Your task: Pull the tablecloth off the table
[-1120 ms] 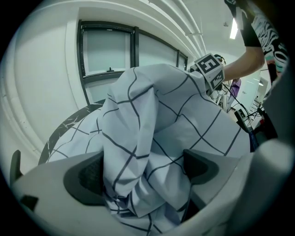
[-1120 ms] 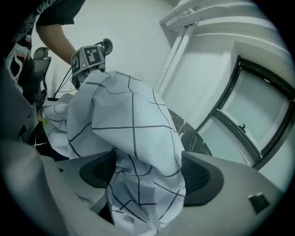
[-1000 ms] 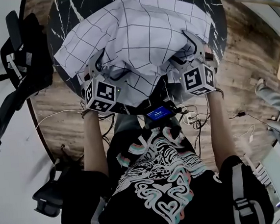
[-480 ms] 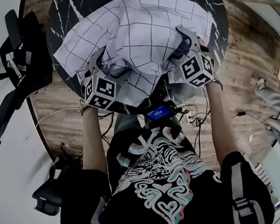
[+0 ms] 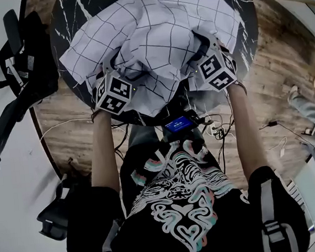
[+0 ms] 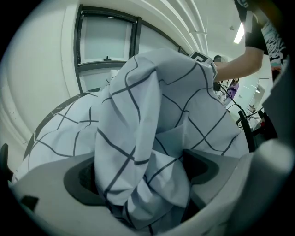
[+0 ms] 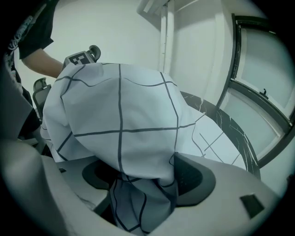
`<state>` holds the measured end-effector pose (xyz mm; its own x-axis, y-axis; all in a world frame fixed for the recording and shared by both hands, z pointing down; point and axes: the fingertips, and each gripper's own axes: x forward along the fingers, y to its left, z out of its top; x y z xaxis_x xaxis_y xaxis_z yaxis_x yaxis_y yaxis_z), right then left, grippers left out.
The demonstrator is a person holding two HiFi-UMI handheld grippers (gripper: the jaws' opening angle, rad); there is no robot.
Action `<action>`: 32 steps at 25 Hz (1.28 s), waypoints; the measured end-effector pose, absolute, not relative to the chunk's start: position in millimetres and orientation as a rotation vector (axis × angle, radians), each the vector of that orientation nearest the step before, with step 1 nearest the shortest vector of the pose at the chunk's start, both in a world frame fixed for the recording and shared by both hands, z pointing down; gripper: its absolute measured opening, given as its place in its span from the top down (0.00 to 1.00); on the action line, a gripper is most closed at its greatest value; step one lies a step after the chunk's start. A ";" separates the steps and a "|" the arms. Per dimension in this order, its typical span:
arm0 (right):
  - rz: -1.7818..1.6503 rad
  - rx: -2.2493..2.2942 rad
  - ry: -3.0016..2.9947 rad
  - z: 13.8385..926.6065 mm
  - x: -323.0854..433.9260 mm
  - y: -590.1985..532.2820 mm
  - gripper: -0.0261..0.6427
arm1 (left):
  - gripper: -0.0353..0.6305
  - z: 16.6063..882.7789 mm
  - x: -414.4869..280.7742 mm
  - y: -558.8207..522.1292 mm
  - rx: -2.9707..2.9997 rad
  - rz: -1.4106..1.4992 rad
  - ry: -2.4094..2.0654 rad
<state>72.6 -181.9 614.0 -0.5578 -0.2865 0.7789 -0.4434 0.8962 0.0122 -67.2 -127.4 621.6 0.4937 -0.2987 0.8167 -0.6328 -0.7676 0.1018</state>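
Head view: at the far left an office chair point(image 5: 21, 58) stands close against the round black marble table point(image 5: 68, 17), so there is little spare room on that side. A strip of bare marble shows along the table's left rim, because the white grid-patterned tablecloth point(image 5: 153, 23) is gathered toward the middle and raised in folds. Its near edge reaches the rim closest to the person.

The left gripper point(image 5: 118, 71) points steeply down at the near-left part of the cloth. In the left gripper view its jaws are clamped on a thick bunched fold that fills the gap from pad to pad.

The right gripper point(image 5: 205, 45) sits at the near-right part of the cloth. Its jaws stand wide and have just been closing. In the right gripper view a draped fold hangs between them and lies against one pad, but it isn't pinched.

Past it, bare marble curves along the right rim. Beyond that, the wooden floor point(image 5: 283, 49) is open. Loose cables point(image 5: 224, 133) trail by the person's legs below the near rim.
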 end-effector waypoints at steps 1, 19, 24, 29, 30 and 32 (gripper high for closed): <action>0.241 0.520 -2.193 615.2 72.6 -182.1 0.42 | 0.17 622.9 -66.7 -128.0 2.348 1.176 -0.770; 0.341 0.521 -2.161 623.1 66.1 -176.5 0.55 | 0.35 628.9 -57.6 -130.4 2.366 1.184 -0.799; 0.396 0.618 -2.190 621.1 59.9 -172.8 0.68 | 0.54 626.3 -55.1 -129.9 2.381 1.164 -0.833; 0.449 0.725 -2.222 618.6 54.2 -175.1 0.76 | 0.64 624.4 -52.8 -133.7 2.382 1.163 -0.892; 0.459 0.736 -2.226 618.5 53.0 -175.6 0.77 | 0.65 623.7 -52.5 -134.6 2.383 1.163 -0.905; 0.478 0.752 -2.236 618.0 50.2 -176.3 0.79 | 0.68 622.2 -51.9 -136.0 2.389 1.159 -0.927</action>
